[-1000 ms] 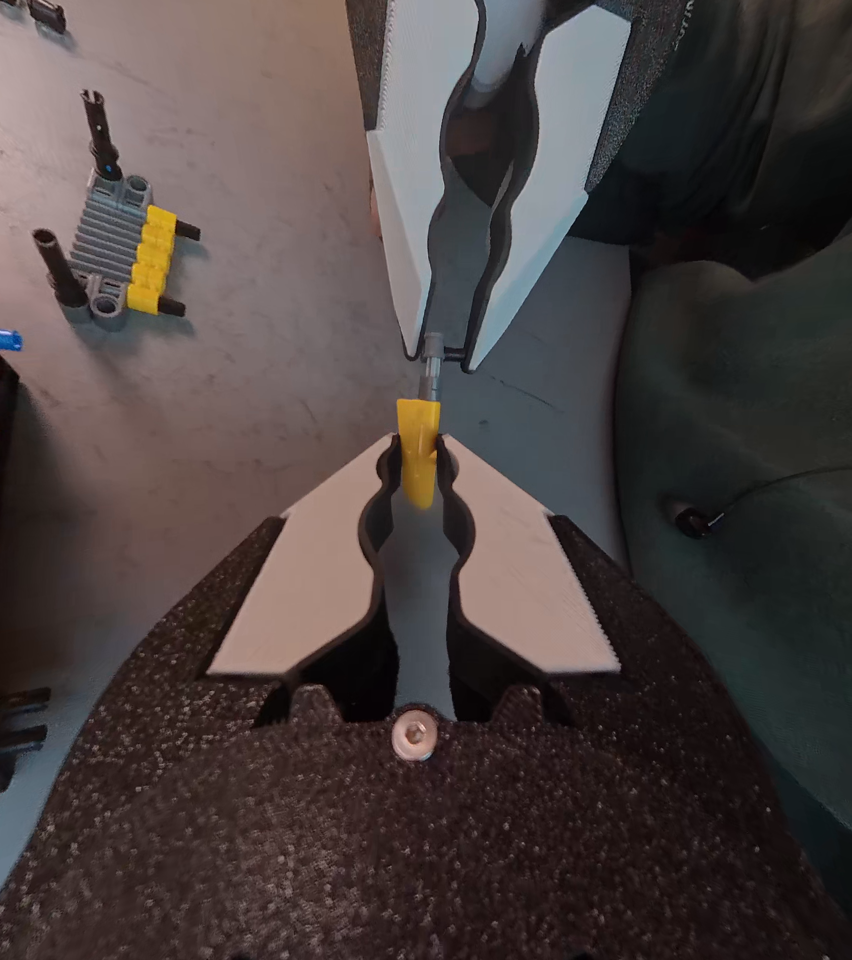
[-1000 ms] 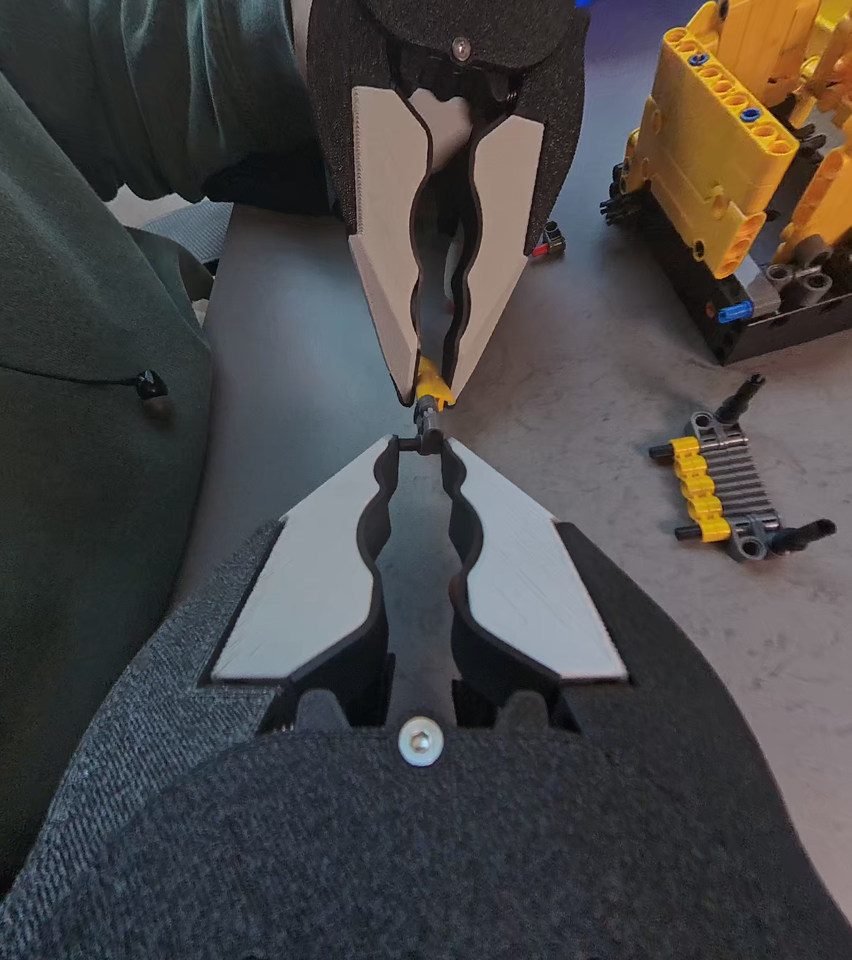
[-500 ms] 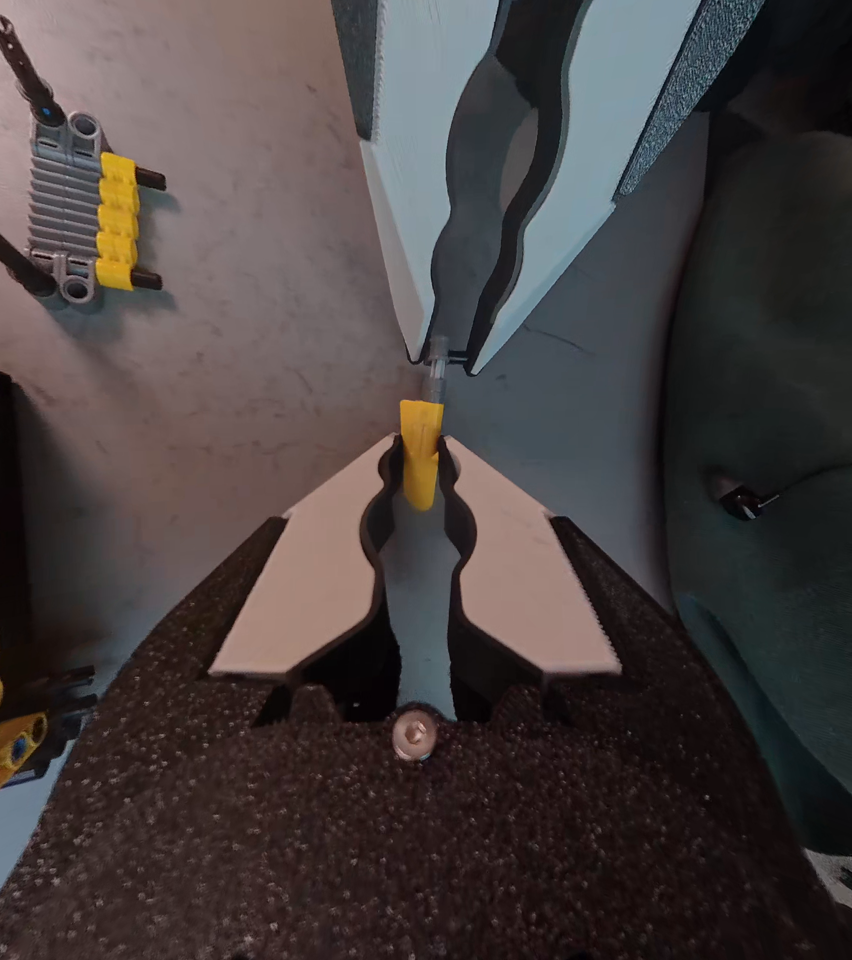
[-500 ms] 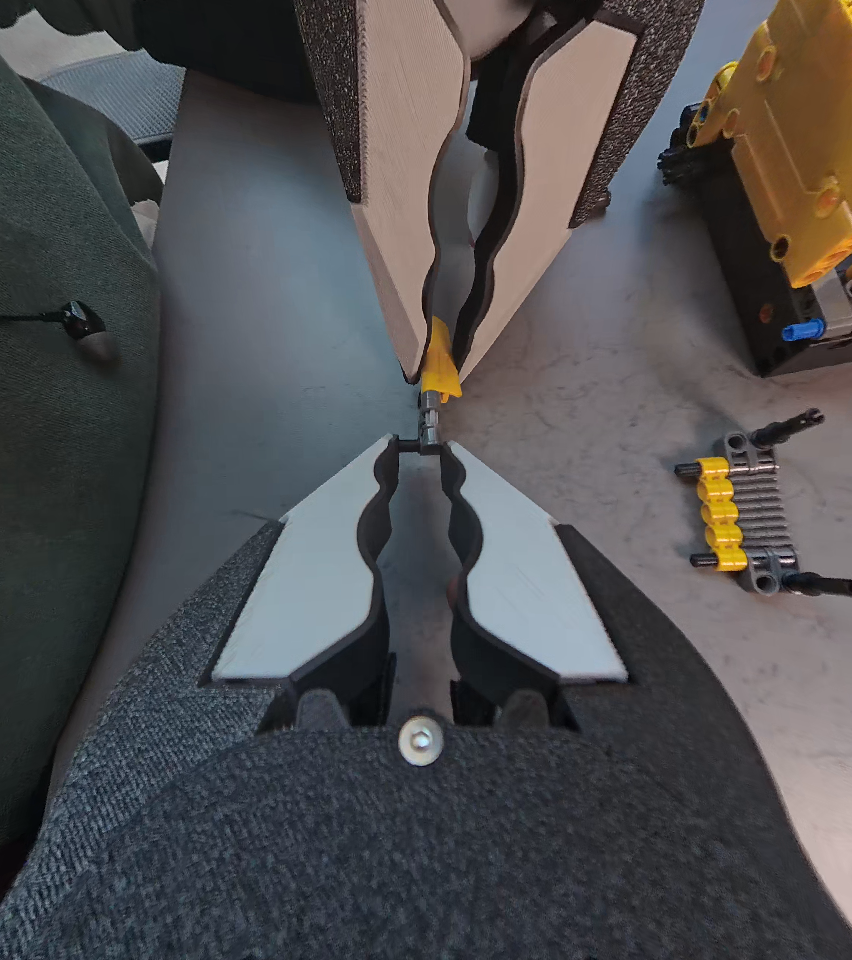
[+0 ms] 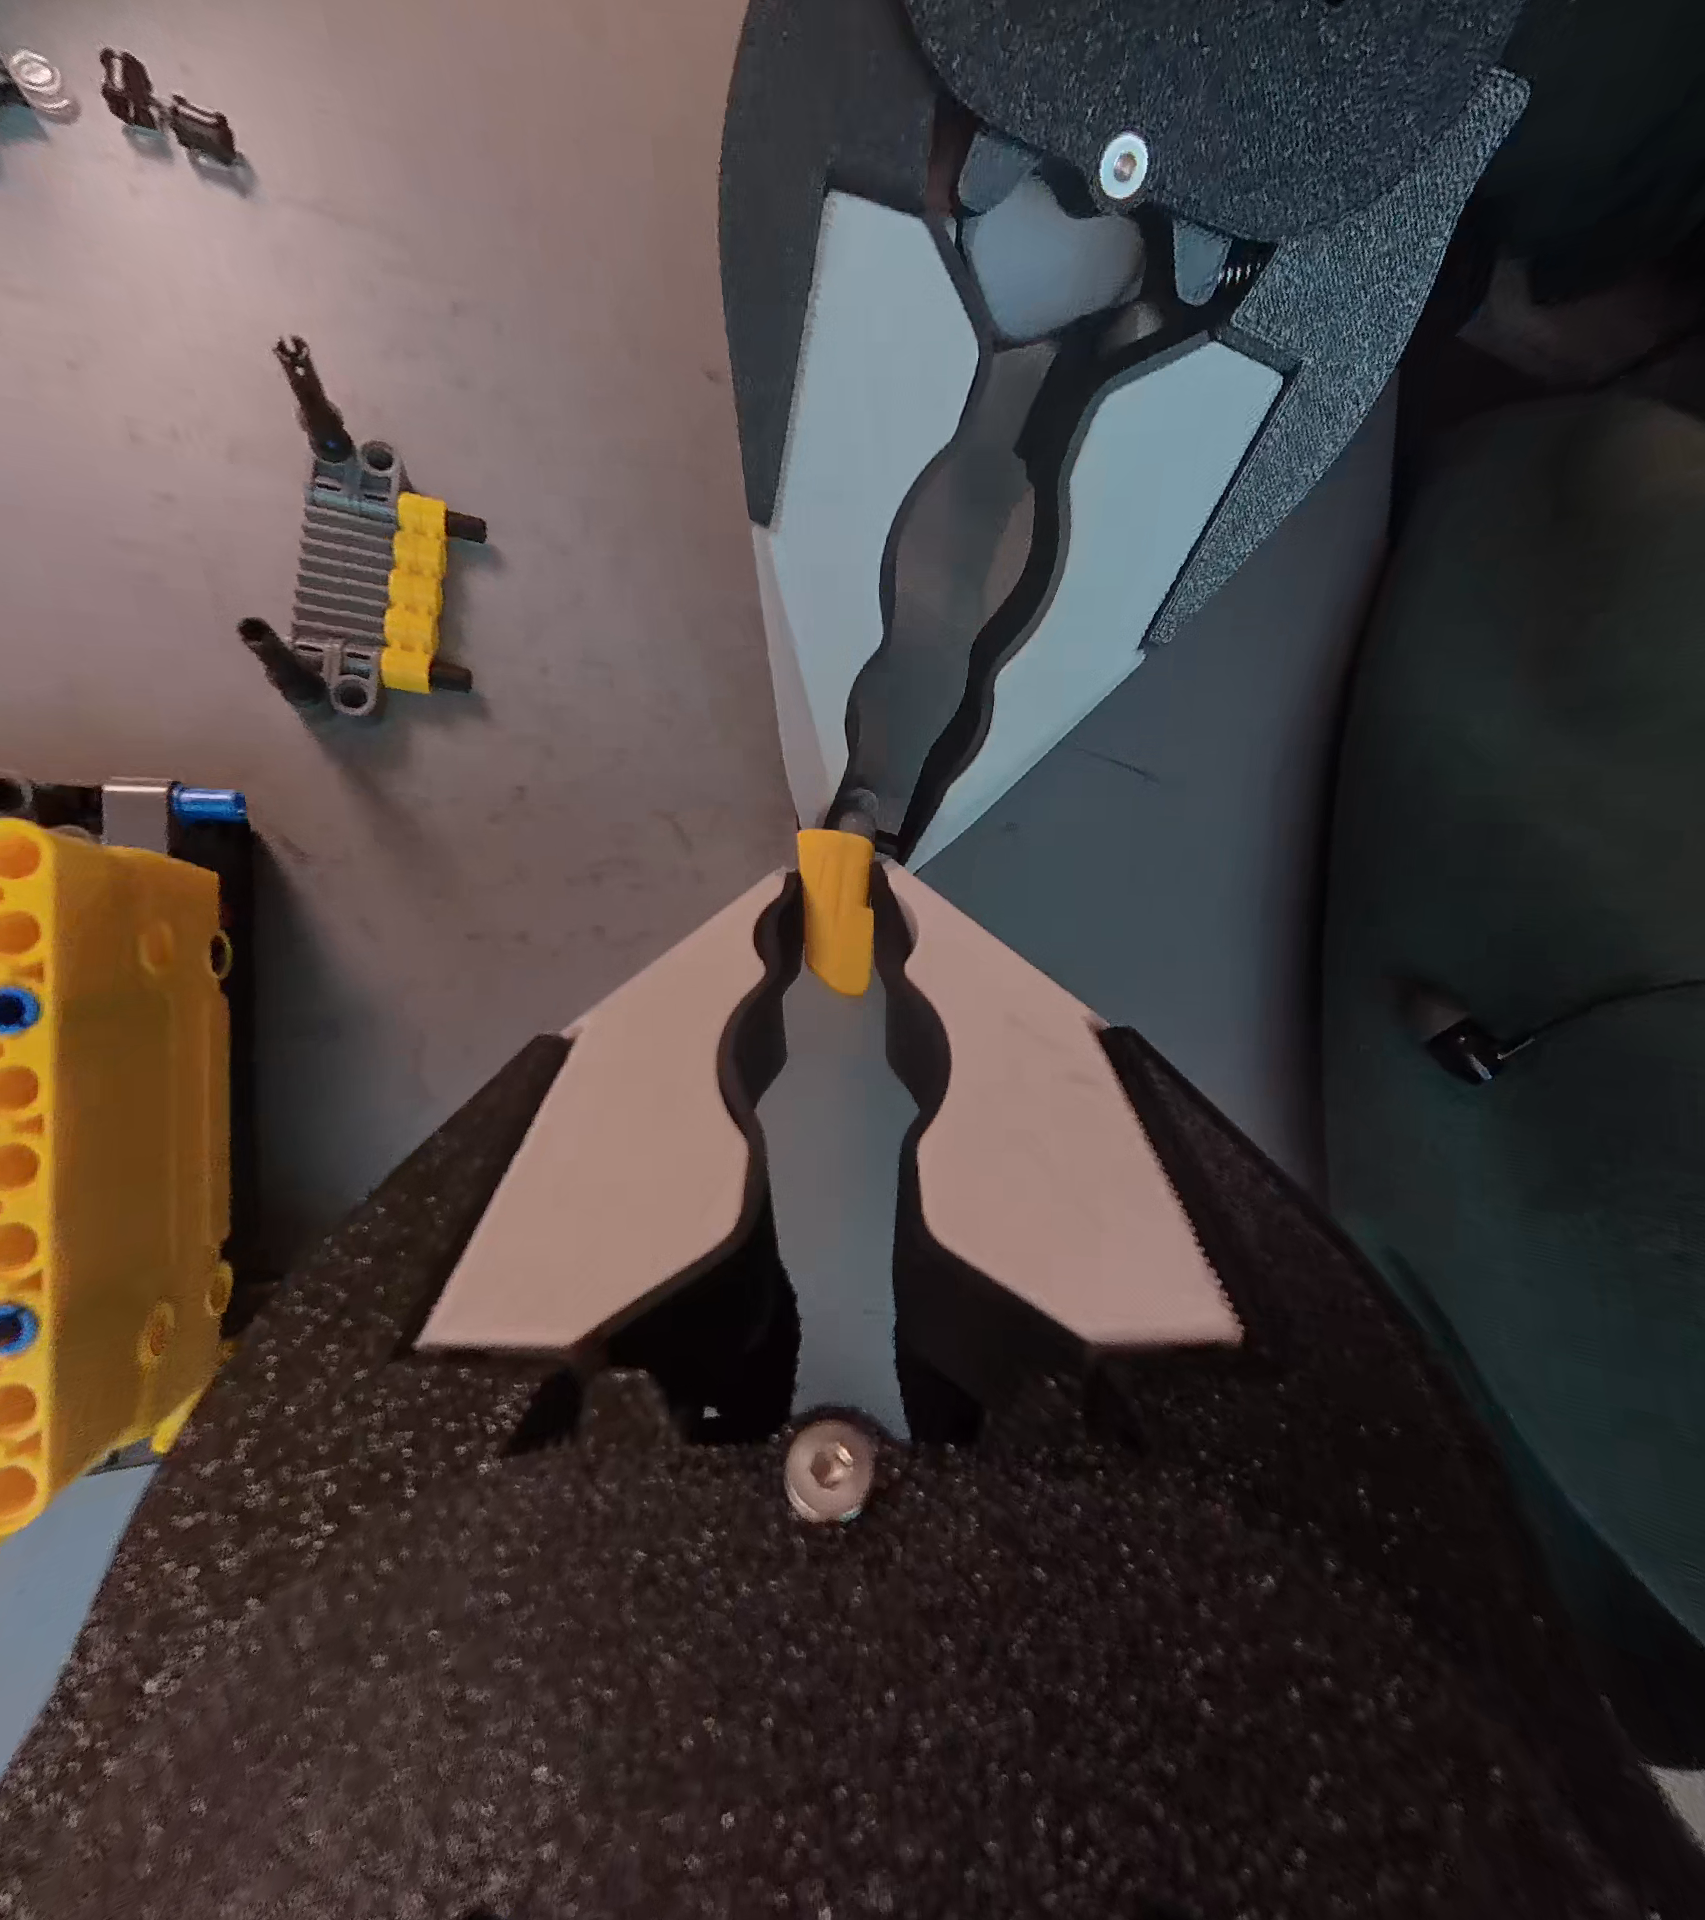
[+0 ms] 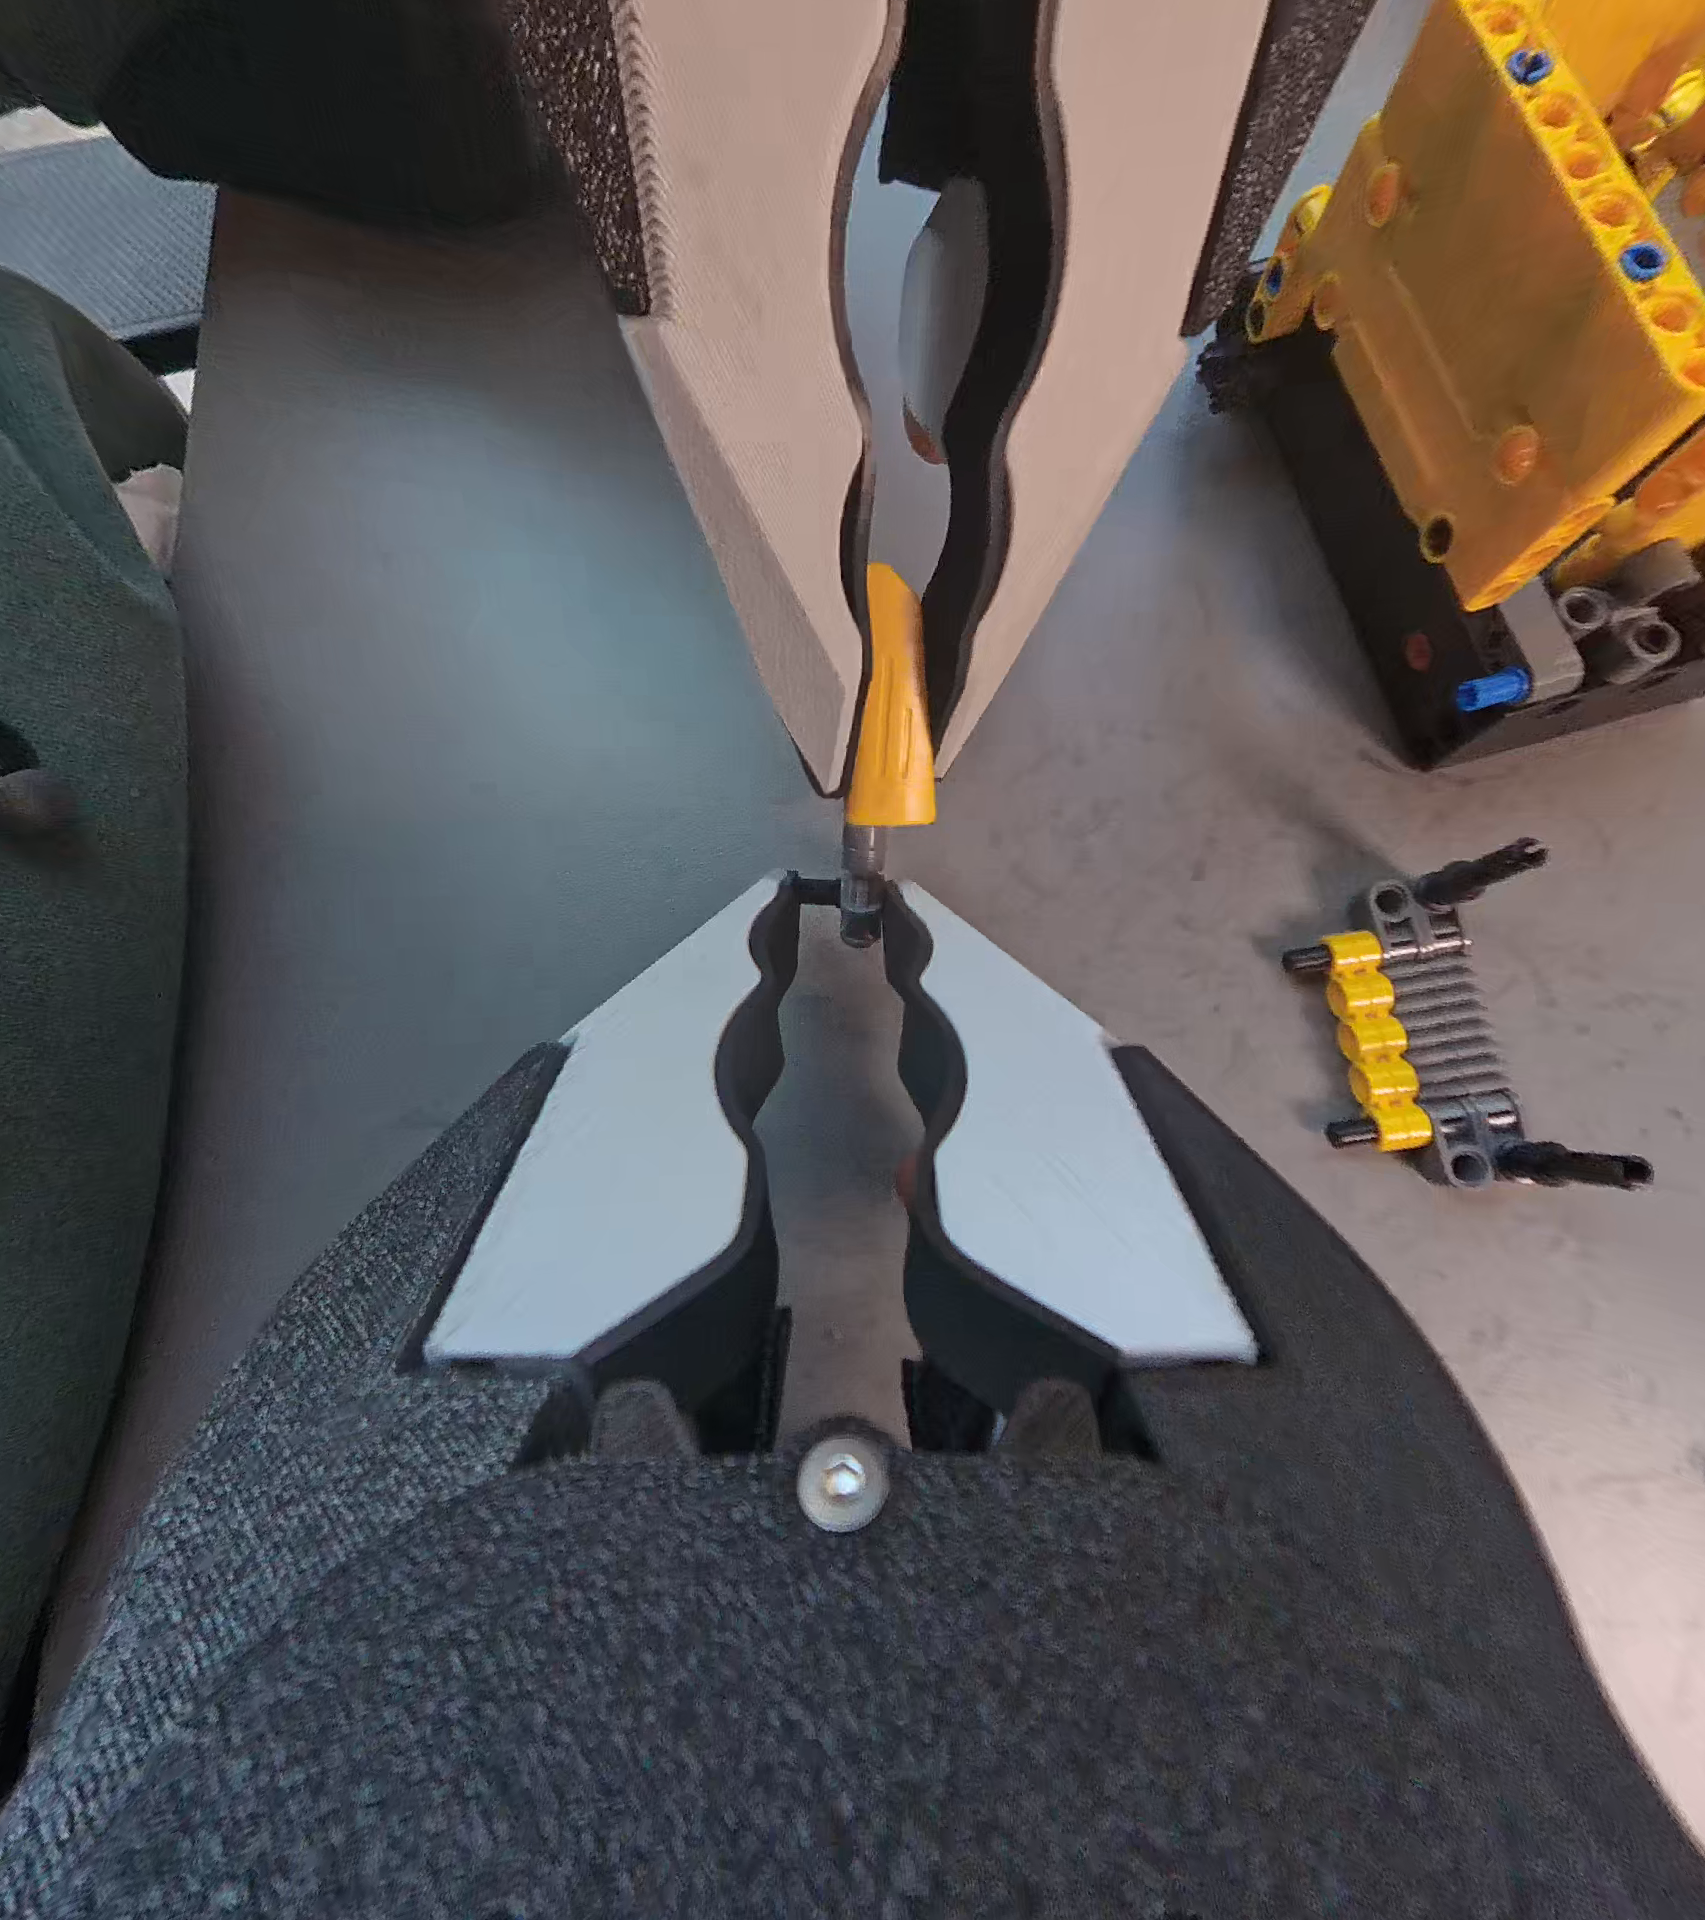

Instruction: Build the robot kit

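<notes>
My left gripper [image 5: 835, 883] is shut on a small yellow connector piece [image 5: 835, 909], held above the grey table. My right gripper [image 6: 853, 902] is shut on a short dark grey pin [image 6: 860, 894]. The two grippers meet tip to tip. The pin's far end sits in the end of the yellow piece [image 6: 892, 727], which the left gripper [image 6: 884, 774] holds from above in the right wrist view. In the left wrist view the right gripper [image 5: 874, 821] comes in from the top, with only a stub of the pin [image 5: 853, 805] showing.
A large yellow and black brick-built model [image 5: 79, 1143] [image 6: 1554, 343] stands on the grey table [image 5: 515, 312]. A small grey and yellow ribbed sub-assembly with black pins [image 5: 370, 582] [image 6: 1419, 1049] lies near it. Loose small parts [image 5: 173, 114] lie farther off. A person's dark green clothing [image 6: 17, 1039] borders the table. Both grippers' tips are close together, under 4 cm apart.
The grippers have closed in on each other; the pin has gone deeper into the yellow piece, with less of it showing. Both views have shifted relative to the table.
</notes>
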`<state>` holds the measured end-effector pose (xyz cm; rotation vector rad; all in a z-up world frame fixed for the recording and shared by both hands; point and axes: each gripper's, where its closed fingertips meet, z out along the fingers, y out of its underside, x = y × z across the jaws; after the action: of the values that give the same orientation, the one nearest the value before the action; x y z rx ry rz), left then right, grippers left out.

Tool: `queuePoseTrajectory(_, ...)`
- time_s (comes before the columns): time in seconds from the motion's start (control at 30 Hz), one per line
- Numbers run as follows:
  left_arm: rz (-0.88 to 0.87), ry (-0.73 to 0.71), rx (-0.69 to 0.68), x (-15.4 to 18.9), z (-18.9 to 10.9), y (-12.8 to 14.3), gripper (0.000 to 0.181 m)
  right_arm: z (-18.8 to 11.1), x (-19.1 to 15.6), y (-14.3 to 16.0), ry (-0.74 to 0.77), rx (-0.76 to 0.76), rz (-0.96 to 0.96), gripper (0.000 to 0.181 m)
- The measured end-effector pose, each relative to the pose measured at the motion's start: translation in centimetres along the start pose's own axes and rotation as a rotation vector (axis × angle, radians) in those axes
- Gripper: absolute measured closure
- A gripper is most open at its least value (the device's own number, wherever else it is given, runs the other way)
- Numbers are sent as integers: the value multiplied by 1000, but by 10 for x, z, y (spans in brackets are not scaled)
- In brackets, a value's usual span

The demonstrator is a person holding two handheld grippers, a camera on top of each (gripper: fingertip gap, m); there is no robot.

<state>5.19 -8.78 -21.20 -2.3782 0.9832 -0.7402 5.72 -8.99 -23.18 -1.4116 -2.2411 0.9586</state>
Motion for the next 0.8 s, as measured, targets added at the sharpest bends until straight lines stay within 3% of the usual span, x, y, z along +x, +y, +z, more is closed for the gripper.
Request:
queuePoseTrajectory(0.37, -1, 0, 61, -1, 6, 10, 170, -2, 5, 7, 41, 19, -50, 162)
queuePoseTrajectory(0.8, -22, 61, 108, 3, 5, 26, 171, -1, 3, -3, 101, 130, -231, 174)
